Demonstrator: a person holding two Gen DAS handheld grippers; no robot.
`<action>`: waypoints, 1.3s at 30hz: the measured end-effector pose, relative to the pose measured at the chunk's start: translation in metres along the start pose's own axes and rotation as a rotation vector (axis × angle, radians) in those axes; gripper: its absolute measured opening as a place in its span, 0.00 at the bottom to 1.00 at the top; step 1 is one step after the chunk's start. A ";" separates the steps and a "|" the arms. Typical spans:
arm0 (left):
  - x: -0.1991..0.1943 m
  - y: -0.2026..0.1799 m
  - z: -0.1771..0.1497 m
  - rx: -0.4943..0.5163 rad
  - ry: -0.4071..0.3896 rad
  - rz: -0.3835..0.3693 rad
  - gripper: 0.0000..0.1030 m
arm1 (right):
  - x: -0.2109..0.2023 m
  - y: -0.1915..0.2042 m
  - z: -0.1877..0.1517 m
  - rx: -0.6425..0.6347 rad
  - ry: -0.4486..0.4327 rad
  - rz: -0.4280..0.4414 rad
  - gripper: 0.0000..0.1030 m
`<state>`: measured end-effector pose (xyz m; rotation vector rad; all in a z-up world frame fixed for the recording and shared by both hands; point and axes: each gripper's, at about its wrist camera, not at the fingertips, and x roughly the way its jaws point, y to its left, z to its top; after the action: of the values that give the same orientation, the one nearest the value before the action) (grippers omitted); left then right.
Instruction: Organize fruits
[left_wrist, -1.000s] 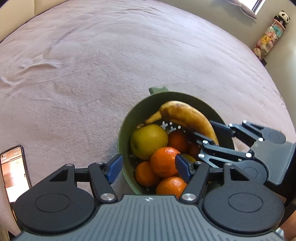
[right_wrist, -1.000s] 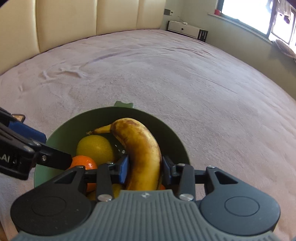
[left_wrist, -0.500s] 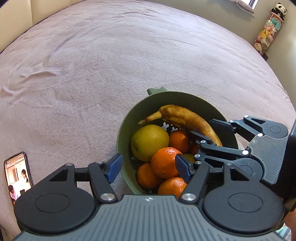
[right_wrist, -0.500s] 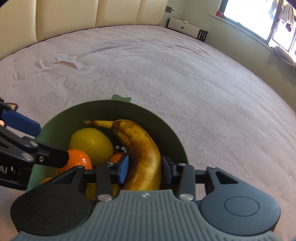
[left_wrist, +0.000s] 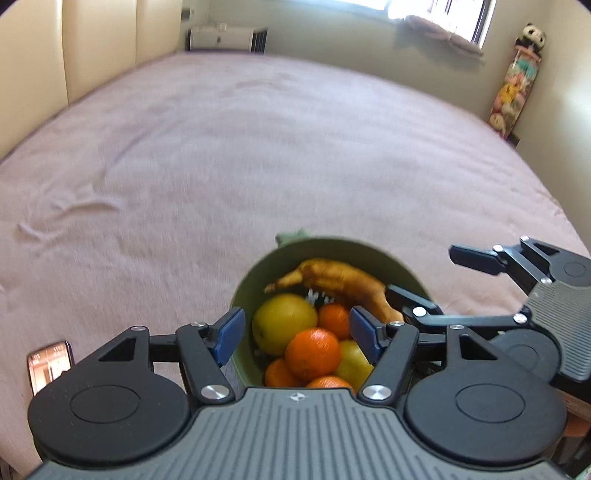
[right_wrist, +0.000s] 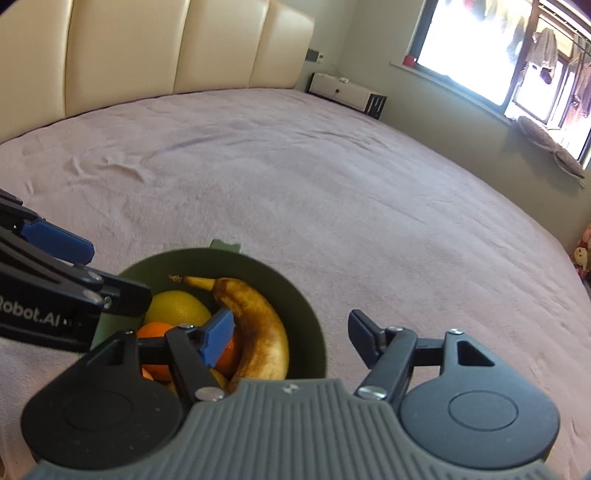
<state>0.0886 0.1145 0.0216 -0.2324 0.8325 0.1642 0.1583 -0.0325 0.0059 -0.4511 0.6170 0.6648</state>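
Right wrist view: right gripper (right_wrist: 291, 338) is opening, its jaws clearing the brown-spotted yellow banana (right_wrist: 258, 328) lying lengthwise ahead in the round green bowl (right_wrist: 310, 325); left gripper (left_wrist: 297, 338) is hovering wide, empty, nearer the oranges (left_wrist: 312, 354).

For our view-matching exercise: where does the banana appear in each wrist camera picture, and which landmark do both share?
Left wrist: the banana lies right of centre, at the bowl's far side.
Right wrist: the banana lies low, left of centre, curving down the bowl's right side.
Shared landmark: the green bowl.
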 end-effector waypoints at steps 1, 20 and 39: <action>-0.004 -0.002 0.001 0.001 -0.019 -0.001 0.74 | -0.007 -0.001 0.000 0.005 -0.006 -0.010 0.69; -0.058 -0.054 -0.029 0.163 -0.248 0.067 0.84 | -0.123 -0.017 -0.054 0.217 -0.028 -0.056 0.85; -0.026 -0.065 -0.068 0.186 -0.059 0.075 0.86 | -0.113 -0.027 -0.106 0.379 0.124 -0.152 0.93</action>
<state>0.0386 0.0323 0.0060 -0.0217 0.7932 0.1623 0.0665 -0.1595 0.0072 -0.1831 0.7987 0.3644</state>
